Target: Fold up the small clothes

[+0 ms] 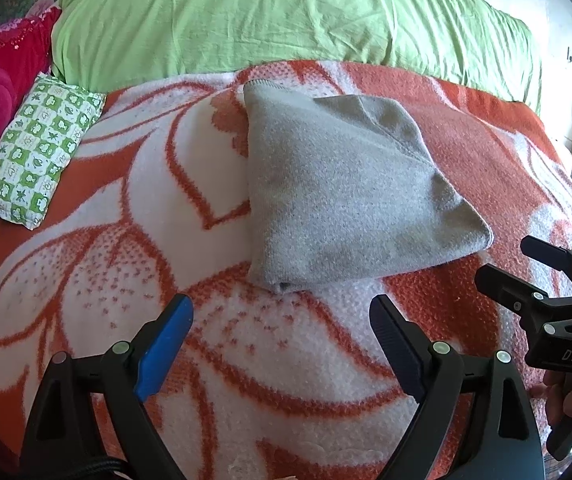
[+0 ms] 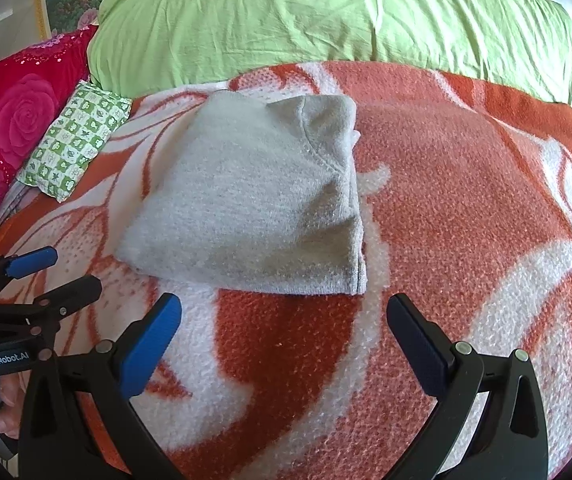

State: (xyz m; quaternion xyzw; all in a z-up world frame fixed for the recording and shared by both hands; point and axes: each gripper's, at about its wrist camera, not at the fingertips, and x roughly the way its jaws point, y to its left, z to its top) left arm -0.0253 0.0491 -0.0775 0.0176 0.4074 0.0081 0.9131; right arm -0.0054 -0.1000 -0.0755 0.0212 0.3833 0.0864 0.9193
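Orange-and-white fleecy blanket (image 1: 86, 280) on bed; folded grey knit garment (image 1: 337, 196) lies mid-blanket. Left gripper (image 1: 282, 332) and right gripper (image 2: 284, 326) gape empty, just short of it. Risk: pinching blanket pile along with hem, dragging folds loose.

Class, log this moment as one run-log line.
grey garment: folded on blanket | left tool: open, empty | right tool: open, empty
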